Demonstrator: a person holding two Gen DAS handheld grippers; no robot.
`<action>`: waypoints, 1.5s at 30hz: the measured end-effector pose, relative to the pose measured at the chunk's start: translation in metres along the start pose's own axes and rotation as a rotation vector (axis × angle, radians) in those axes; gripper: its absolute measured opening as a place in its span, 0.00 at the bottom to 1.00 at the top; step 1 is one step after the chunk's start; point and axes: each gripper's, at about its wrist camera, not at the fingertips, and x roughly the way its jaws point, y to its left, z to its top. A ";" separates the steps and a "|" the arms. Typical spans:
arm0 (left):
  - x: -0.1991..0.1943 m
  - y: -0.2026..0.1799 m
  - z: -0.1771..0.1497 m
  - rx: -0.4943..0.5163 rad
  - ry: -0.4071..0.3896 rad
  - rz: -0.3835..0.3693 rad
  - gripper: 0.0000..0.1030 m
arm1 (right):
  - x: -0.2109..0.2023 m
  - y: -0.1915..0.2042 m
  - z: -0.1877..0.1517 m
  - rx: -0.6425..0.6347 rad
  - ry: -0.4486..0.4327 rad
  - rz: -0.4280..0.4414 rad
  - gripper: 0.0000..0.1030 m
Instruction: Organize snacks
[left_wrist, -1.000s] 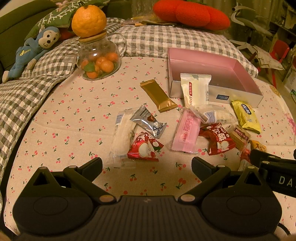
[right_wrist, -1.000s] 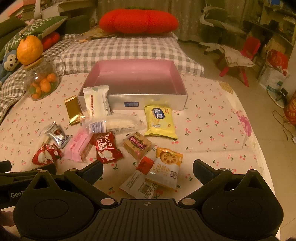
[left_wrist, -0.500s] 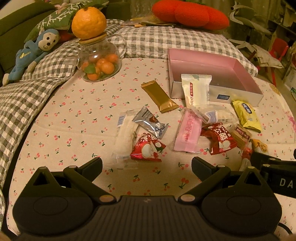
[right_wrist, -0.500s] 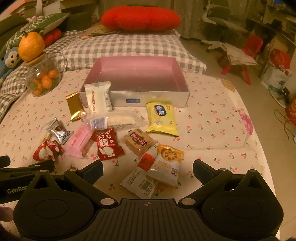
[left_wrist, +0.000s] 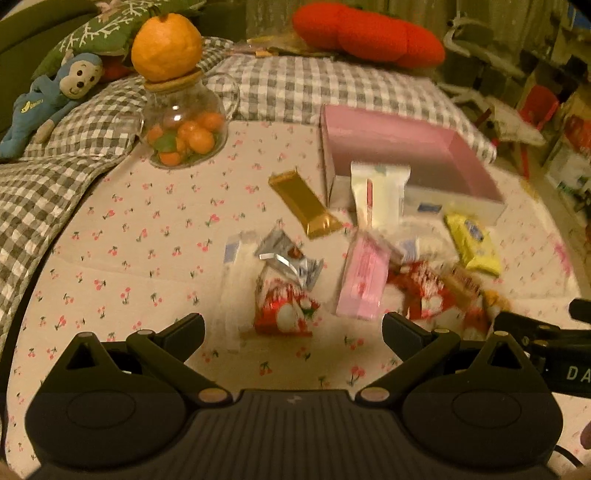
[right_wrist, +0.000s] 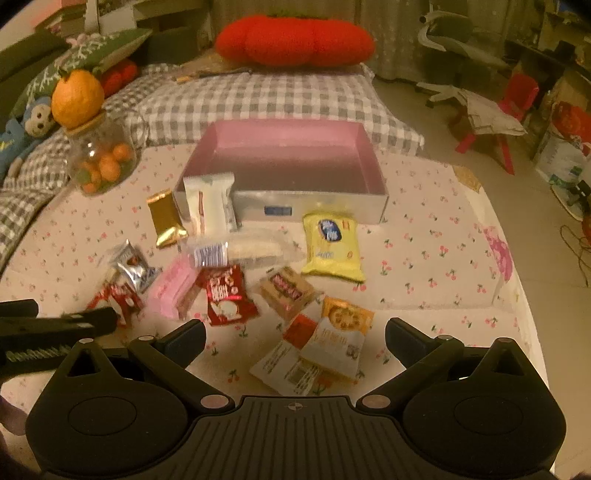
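Currently the pink box (right_wrist: 284, 166) lies empty, well ahead of both jaws. Snack packets are scattered between it and the grippers. The right gripper (right_wrist: 295, 336) has its jaws spread, holding nothing; the orange packet (right_wrist: 341, 338) lies between them. The left gripper (left_wrist: 293, 330) likewise has its jaws spread and empty, with the red packet (left_wrist: 284, 314) just ahead.
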 end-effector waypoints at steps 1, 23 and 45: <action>-0.002 0.002 0.003 0.000 -0.009 0.000 1.00 | -0.002 -0.003 0.003 0.009 0.000 -0.002 1.00; 0.043 0.050 0.022 0.039 0.103 -0.069 0.80 | 0.035 -0.060 0.019 0.141 0.157 0.098 0.99; 0.067 0.026 0.028 0.141 0.184 -0.170 0.42 | 0.091 -0.070 0.015 0.266 0.302 0.089 0.69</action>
